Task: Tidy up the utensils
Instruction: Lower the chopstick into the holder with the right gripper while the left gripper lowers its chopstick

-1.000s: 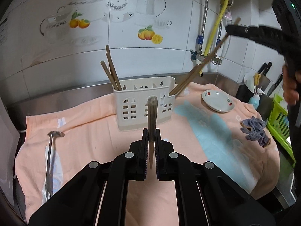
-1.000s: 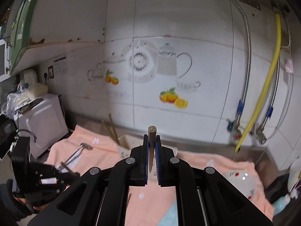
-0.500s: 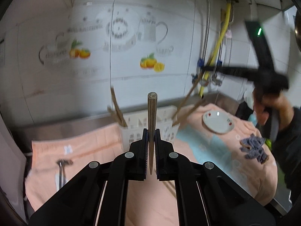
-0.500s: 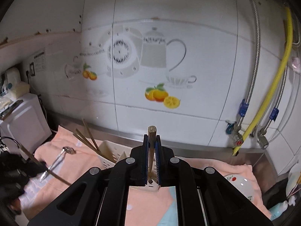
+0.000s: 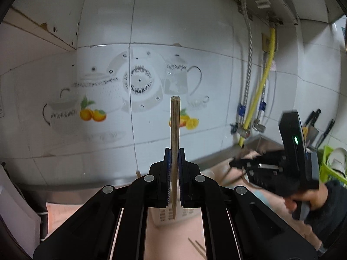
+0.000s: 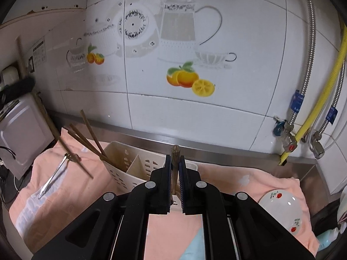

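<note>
Inside white caddy (image 6: 128,162): three chopsticks (image 6: 86,139).

White tiled wall (image 6: 216,112) (teapot decals), seemingly steel counter (image 6: 216,149).

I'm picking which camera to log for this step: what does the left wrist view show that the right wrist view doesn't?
Only the left wrist view shows the right gripper from outside, in a hand, plus knives and a green rack. Only the right wrist view shows the holder's open compartments with chopsticks in the left one, a fork, and a bowl. Both show jaws shut on a chopstick, the holder below, and the yellow hose.
</note>
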Available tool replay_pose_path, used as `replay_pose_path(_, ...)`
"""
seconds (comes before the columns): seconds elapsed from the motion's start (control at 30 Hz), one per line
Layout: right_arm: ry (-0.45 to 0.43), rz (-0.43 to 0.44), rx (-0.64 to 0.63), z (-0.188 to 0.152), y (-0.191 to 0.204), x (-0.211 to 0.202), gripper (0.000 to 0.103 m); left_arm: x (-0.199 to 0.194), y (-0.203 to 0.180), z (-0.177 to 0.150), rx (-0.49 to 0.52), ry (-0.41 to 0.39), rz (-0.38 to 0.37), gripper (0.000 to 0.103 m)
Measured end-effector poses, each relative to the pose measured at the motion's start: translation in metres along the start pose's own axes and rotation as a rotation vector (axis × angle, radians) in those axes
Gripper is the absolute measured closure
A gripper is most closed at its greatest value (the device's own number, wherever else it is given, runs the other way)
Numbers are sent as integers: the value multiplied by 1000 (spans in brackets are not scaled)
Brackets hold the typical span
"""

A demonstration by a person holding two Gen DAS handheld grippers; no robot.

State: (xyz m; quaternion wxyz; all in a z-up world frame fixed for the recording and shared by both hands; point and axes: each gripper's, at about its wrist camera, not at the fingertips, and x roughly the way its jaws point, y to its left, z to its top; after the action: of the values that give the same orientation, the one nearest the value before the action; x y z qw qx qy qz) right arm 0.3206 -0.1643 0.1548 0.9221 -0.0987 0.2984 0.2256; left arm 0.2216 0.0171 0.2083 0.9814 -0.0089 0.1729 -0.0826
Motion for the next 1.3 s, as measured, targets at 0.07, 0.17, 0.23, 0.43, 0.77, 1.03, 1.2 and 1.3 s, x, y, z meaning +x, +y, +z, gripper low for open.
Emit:
replay_pose_path(0.07, 5, 2, 1, -1, -1, 2, 96, 8, 2, 6, -3, -14, 18, 98)
replay_pose_path(0.17, 12, 3, 0, -3, -2, 6, 96, 18, 5, 11, -28, -17, 22, 98)
replay_pose_path(0.23, 15, 0, -5, -5, -1, 7, 96, 26, 7, 14, -41, -26, 36, 98)
replay_pose_path(0.43, 18, 2, -17, -7, -1, 9, 96, 48, 11, 12, -67, -10, 41, 98)
replay_pose_path(0.77, 21, 2, -2, -10, -4, 12, 96, 80, 21, -15, -89, 87, 47, 98)
replay_pose_path(1.03, 22, -1, -5, -10, -3, 13, 96, 87, 22, -30, -89, 130, 38, 98)
replay_pose_path(1.2, 20, -4, -10, -11, -2, 13, 96, 90, 25, -38, -106, 159, 28, 97)
replay_pose_path(1.3, 18, -6, -11, -11, -2, 13, 96, 90, 26, -41, -109, 171, 25, 97)
